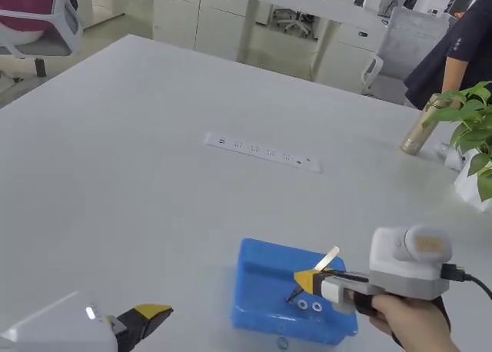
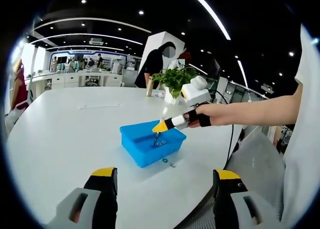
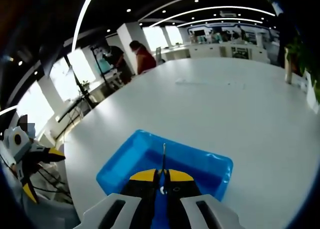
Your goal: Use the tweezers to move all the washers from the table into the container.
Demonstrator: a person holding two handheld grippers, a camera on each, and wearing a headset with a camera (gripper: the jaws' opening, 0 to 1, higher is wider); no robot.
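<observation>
Head view, right gripper (image 1: 302,279): clamping narrowly on tweezers (image 1: 330,255), tips pointing down-left into blue container (image 1: 244,290).
Washers inside (image 1: 304,306): two lying just below the tips.
Table washers (image 2: 165,160): lying just outside container's lower edge in frame, nearer right gripper.
Left gripper (image 1: 150,317): hanging wide open, lower left.

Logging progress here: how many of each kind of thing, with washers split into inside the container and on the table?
Washers inside container: 2
Washers on table: 2
Blue container: 1
Tweezers: 1
Total: 6
</observation>
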